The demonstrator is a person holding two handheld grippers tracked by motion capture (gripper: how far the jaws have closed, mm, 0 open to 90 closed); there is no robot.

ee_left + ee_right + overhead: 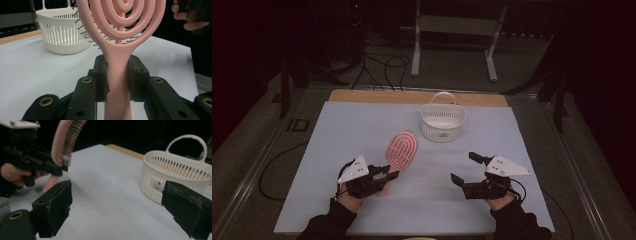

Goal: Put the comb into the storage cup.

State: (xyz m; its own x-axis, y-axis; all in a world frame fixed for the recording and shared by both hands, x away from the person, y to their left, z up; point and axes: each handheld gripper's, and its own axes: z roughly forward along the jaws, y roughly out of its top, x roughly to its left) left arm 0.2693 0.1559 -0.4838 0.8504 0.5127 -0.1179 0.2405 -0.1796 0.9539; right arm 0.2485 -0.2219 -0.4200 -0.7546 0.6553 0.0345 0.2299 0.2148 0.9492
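Note:
A pink hairbrush [401, 148] with a spiral open head is held up off the table by its handle. My left gripper [391, 174] is shut on that handle, and in the left gripper view the handle of the hairbrush [117, 75] is pinched between both pads. The brush head [65, 137] shows its dark bristles in the right gripper view. A white slotted basket [442, 122] with a loop handle stands behind on the table, also seen as the basket [62, 30] and the basket [172, 177]. My right gripper [465, 169] hovers open with nothing between its jaws.
A pale blue-white mat [362, 130] covers the table, with a wooden edge [377, 96] at the back. Beyond the table stand a metal frame [417, 45] and loose cables [382, 67] on the floor.

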